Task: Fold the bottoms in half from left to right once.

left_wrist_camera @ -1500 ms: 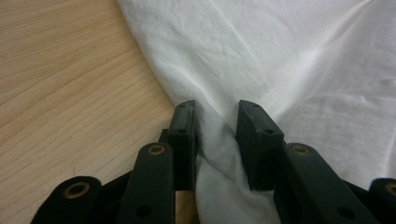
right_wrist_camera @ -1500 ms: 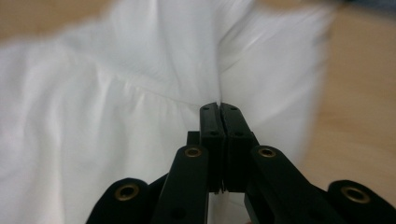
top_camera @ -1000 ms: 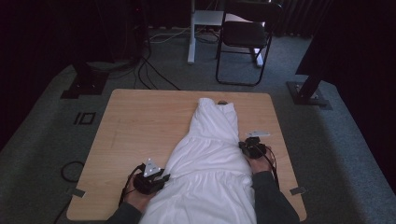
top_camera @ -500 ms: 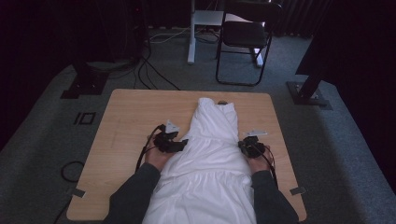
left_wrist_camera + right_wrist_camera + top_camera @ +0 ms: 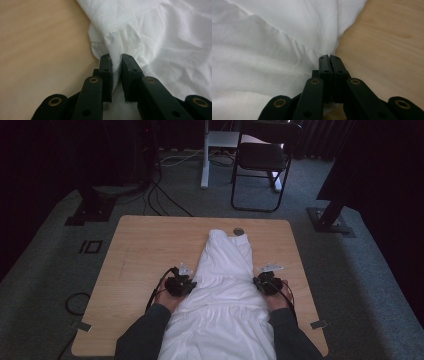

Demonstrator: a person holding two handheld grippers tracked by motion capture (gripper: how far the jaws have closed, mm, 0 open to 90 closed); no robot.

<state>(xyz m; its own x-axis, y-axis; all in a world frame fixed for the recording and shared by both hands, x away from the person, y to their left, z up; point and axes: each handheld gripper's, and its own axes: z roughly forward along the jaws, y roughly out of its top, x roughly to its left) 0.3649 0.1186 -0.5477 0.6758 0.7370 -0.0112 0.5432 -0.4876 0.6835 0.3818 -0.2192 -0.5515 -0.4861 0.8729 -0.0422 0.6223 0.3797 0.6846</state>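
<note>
**Ana:** White cotton down the middle of the desk (image 5: 140, 245) from the high view; the white dress (image 5: 222, 285) lies flat, its narrow top near the far edge, its skirt running off the near edge between the person's sleeves; a small round dark thing (image 5: 238, 231) sits just beyond the top.

**Ben:** And the grippers?

**Ana:** Left gripper (image 5: 187, 285) at the dress's left side seam, right gripper (image 5: 259, 282) at the right one, both about level with the waist; each hand comes in from the near edge.

**Ben:** Over to the left gripper view.

**Ana:** Left gripper (image 5: 116, 65) again, its black jaws have just been closing; a fold of the dress (image 5: 160, 37) at the gathered waist seam sits between them and the pads look pressed on it, with a narrow gap left by the cloth; bare wood of the desk (image 5: 42, 42) beside it.

**Ben:** Right gripper view?

**Ana:** Right gripper (image 5: 329, 60) with jaws brought tight together, the edge of the dress (image 5: 262, 50) pinched at the tips, right where cloth meets the wood of the desk (image 5: 387, 50); the waist seam runs slanting up from the tips across the fabric.
</note>
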